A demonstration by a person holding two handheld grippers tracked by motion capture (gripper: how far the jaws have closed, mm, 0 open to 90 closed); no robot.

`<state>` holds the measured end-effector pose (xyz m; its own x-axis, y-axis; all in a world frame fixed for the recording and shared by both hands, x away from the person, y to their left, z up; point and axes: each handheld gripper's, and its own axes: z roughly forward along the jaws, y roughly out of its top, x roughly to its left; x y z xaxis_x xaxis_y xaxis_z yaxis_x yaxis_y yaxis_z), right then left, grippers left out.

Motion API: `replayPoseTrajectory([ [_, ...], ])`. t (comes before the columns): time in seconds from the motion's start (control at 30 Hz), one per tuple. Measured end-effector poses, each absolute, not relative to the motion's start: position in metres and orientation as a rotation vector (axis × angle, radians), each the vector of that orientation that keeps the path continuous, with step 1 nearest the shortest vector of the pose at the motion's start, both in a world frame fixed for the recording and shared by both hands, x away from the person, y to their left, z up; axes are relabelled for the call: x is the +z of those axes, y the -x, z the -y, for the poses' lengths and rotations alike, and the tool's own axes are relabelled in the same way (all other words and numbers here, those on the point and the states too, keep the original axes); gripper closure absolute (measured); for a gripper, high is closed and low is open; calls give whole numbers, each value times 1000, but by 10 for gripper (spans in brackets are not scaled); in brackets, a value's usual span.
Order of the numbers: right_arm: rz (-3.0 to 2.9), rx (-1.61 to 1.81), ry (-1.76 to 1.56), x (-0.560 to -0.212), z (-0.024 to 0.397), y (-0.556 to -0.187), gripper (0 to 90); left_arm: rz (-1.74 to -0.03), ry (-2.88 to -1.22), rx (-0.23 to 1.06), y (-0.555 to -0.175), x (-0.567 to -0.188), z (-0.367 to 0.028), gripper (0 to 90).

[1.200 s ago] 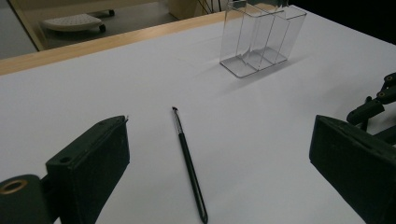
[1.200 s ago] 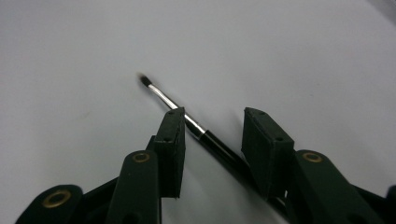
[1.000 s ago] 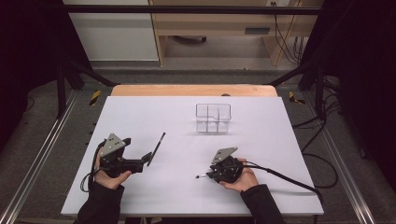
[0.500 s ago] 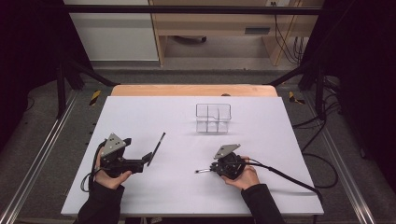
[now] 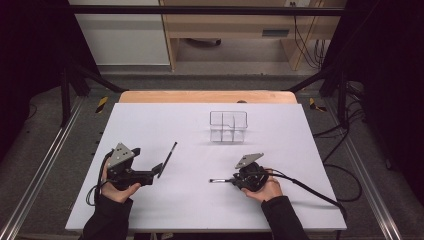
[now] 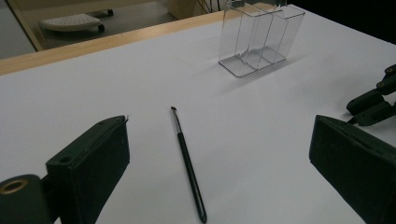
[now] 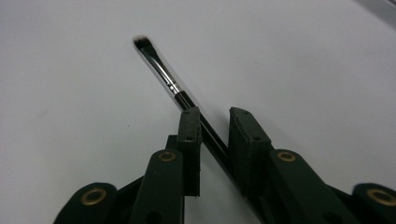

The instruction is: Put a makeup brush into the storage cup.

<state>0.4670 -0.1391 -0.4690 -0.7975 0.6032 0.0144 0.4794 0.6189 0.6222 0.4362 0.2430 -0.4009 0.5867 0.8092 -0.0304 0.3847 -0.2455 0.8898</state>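
A thin dark brush (image 5: 167, 158) lies on the white table (image 5: 200, 210), just ahead of my left gripper (image 5: 156, 172). In the left gripper view this brush (image 6: 187, 163) rests on the table between the wide-open jaws of the left gripper (image 6: 222, 126), untouched. A second brush (image 5: 218, 180) with a silver ferrule pokes left out of my right gripper (image 5: 231, 180). In the right gripper view its handle (image 7: 161, 67) runs between the jaws of the right gripper (image 7: 215, 114). They have just been opening, and a gap shows beside the handle.
A clear plastic organizer (image 5: 228, 126) with several compartments stands empty behind the middle of the table; it is also in the left gripper view (image 6: 259, 39). A wooden strip (image 5: 207, 96) edges the table's far side. Cables trail off to the right.
The right gripper has turned slightly, so the brush at its jaws now points straight left. The left gripper and its brush have not moved.
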Motion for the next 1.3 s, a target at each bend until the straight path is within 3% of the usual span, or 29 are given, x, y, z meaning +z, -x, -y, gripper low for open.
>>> replayPoseTrajectory([
  [0.27,-2663,922,-899,-467,139,-461,805,-963,-1853,553,-436,-400,-243,43],
  [0.43,-2653,915,-881,-469,138,-459,781,-963,-1853,552,-436,-400,-243,43],
  [0.87,-2630,882,-922,-468,138,-453,836,-963,-1856,551,-436,-401,-242,43],
  [1.3,-2585,842,-997,-467,138,-449,832,-961,-1861,552,-436,-401,-241,43],
])
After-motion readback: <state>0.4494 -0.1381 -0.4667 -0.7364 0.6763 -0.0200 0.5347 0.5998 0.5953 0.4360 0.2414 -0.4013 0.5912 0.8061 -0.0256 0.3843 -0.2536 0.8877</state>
